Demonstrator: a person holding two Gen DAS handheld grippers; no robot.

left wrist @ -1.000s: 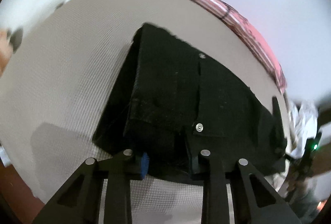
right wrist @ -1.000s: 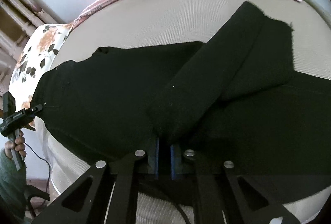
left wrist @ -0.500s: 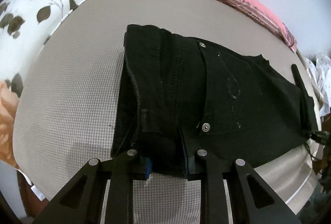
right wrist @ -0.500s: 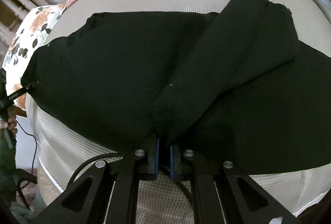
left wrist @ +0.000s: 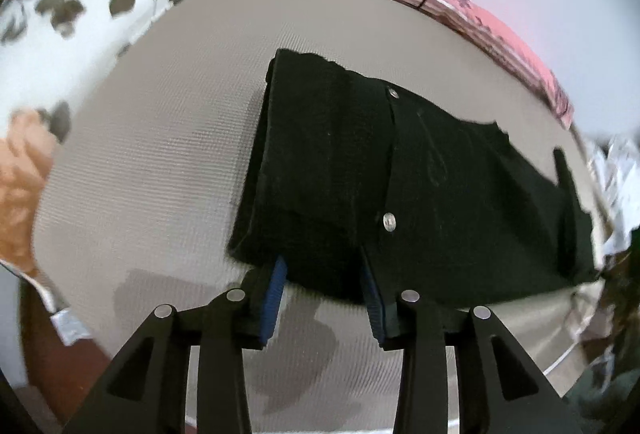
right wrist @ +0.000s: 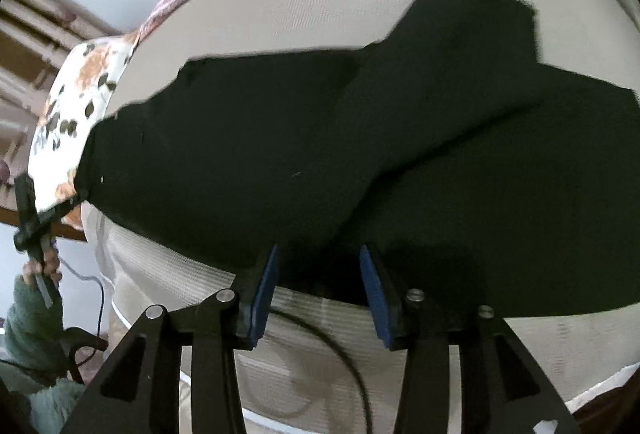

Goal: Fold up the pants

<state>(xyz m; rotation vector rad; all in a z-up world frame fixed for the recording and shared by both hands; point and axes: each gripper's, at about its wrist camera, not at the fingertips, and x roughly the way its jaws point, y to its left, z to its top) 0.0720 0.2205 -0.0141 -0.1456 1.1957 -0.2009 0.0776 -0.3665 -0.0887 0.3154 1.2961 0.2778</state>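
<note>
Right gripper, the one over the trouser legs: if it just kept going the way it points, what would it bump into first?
Most likely the black pants. The right gripper has just been opening, and the near hem lies between its blue pads, apparently unpinched. Beneath is the beige woven bed cover; depth is hard to judge.

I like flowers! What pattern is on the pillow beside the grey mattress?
White floral pillow with orange roses and dark leaves, clearest in the left wrist view.
</note>
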